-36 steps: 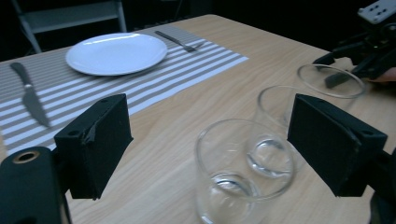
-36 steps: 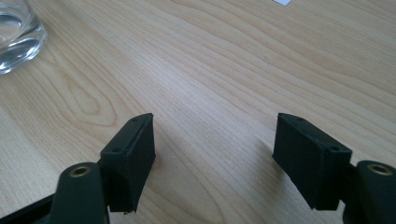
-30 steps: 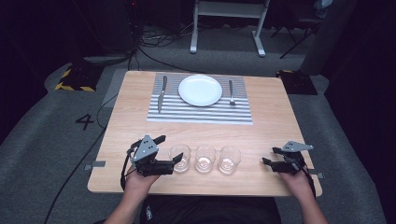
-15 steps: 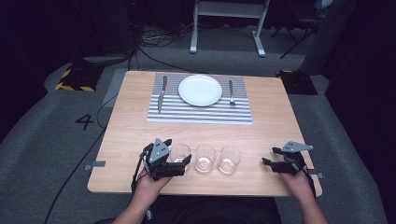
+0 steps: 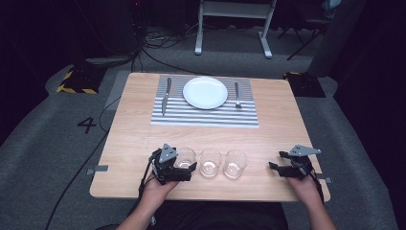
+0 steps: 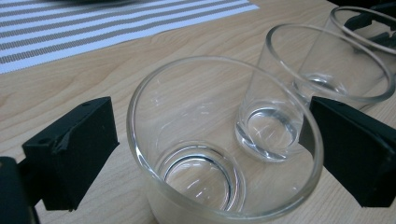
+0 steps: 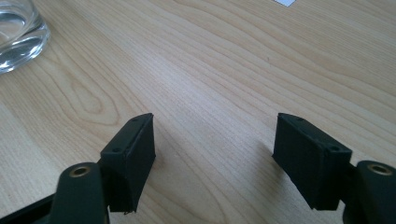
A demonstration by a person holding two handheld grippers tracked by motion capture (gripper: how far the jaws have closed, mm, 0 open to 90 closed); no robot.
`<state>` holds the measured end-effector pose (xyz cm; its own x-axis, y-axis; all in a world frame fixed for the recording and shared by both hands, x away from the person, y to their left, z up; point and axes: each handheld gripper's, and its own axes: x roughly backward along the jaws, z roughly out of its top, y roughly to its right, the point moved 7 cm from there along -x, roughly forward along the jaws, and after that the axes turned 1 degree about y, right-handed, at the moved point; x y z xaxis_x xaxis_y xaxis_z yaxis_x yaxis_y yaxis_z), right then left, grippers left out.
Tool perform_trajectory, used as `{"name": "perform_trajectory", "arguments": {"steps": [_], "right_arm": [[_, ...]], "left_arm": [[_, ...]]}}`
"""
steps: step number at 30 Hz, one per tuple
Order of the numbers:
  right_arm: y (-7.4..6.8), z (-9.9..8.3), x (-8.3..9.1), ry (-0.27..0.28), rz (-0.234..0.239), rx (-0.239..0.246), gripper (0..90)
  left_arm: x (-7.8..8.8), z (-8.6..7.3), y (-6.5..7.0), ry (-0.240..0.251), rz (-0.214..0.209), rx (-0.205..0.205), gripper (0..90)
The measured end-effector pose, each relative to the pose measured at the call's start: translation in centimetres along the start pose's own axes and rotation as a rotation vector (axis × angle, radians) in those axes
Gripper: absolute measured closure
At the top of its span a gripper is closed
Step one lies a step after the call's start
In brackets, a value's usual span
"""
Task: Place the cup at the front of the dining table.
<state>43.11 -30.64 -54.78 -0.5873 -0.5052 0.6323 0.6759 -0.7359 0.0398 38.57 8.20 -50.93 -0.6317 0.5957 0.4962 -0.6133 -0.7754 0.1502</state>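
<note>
Left gripper view: left gripper (image 6: 205, 154) just opened wider around nearest glass (image 6: 224, 140), pads clear; right gripper (image 5: 277, 167) open, right of glasses.

There are three clear round drinking glasses in a row: the left glass (image 5: 185, 158), the middle glass (image 5: 209, 162) and the right glass (image 5: 235, 163). There is one round white plate (image 5: 205, 92), one silver knife (image 5: 166, 95) and one silver fork (image 5: 236, 94). There is one grey and white striped mat (image 5: 205, 117) and one light wooden table (image 5: 134, 139)
</note>
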Motion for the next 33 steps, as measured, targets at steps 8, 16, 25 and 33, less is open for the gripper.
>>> {"name": "perform_trajectory", "arguments": {"steps": [8, 16, 25, 33], "right_arm": [[0.0, 0.0, 0.0, 0.000, 0.000, 0.000, 29.8], [-0.1, 0.0, 0.0, -0.001, 0.001, -0.001, 29.8], [0.0, 0.0, 0.0, -0.002, 0.004, -0.002, 29.8], [0.0, 0.0, 0.0, -0.001, 0.006, 0.001, 29.8]], "left_arm": [[-1.1, -1.4, 0.3, -0.052, -0.036, 0.002, 7.6], [-0.9, -1.6, 0.0, -0.035, 0.001, -0.047, 18.6], [-0.7, -1.3, 0.1, -0.041, -0.015, -0.030, 20.0], [0.2, -0.5, -0.6, -0.048, -0.005, -0.017, 20.2]]}}
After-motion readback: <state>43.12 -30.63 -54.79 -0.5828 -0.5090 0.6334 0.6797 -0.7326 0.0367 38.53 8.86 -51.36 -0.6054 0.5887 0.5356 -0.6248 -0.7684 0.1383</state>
